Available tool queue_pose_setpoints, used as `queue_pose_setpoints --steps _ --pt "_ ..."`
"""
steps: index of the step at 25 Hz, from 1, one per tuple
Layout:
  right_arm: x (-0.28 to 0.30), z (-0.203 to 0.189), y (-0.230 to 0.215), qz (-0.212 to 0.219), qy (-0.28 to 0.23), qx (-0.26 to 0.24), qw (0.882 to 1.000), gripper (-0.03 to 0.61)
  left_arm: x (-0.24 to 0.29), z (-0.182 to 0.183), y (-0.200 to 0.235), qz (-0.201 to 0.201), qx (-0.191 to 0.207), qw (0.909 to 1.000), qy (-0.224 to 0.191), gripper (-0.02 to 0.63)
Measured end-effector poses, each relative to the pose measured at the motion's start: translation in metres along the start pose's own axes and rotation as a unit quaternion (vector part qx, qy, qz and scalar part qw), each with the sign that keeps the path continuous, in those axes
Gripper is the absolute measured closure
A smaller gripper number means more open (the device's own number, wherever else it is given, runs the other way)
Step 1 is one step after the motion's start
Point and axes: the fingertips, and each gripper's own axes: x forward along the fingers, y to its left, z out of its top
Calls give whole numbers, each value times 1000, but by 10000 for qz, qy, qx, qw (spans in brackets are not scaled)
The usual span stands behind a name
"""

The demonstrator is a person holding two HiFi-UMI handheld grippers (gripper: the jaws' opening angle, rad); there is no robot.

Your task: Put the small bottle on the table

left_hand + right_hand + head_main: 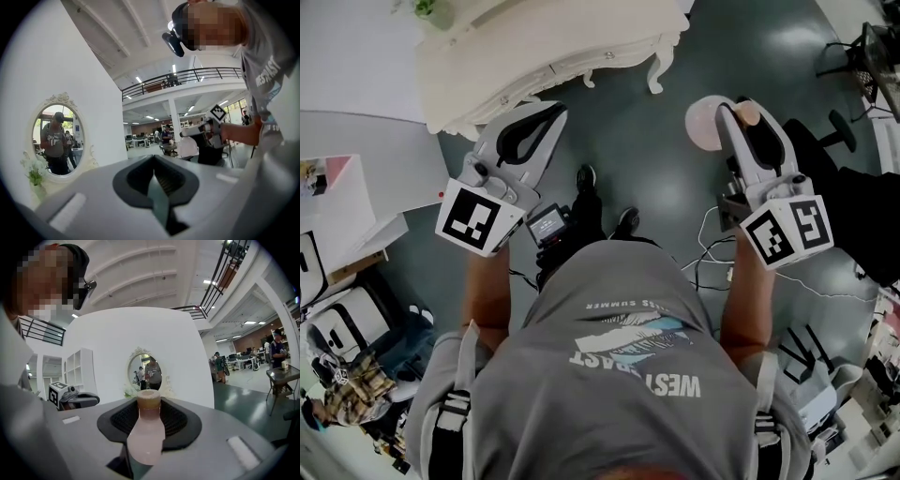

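The small bottle (pixel 705 124), pale pink with a tan cap, lies sideways between the jaws of my right gripper (pixel 737 120), which is shut on it above the dark floor. In the right gripper view the bottle (pixel 146 437) points cap-forward toward an oval mirror (pixel 146 371). My left gripper (pixel 546 117) is shut with nothing in it, and its tip is close to the front edge of the white dressing table (pixel 534 47). In the left gripper view its pads (pixel 158 187) meet, and the right gripper with the bottle (pixel 189 146) shows beyond them.
A black office chair (pixel 853 178) stands at the right. Cables (pixel 712 234) trail on the floor by my feet. Bags and boxes (pixel 347 328) crowd the left. A vase of white flowers (pixel 35 173) stands beside the mirror (pixel 57 136). Other people are in the background.
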Motion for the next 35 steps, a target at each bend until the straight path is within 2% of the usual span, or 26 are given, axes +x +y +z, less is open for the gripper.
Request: queue_pose_setpoints --steps 8,16,25,35 --pt "40 13 -16 -592 -60 85 9982 434 48 3 63 -550 17 9983 -174 611" --pt "75 26 -30 -1069 -144 148 9941 434 88 5 108 -1062 62 9938 -312 611" --pt "90 31 -34 -1541 -202 174 9877 434 109 -1 133 -1519 66 9877 -362 611" --pt "81 30 -43 -2106 -251 196 9770 434 137 -4 135 -2046 61 9777 -463 611"
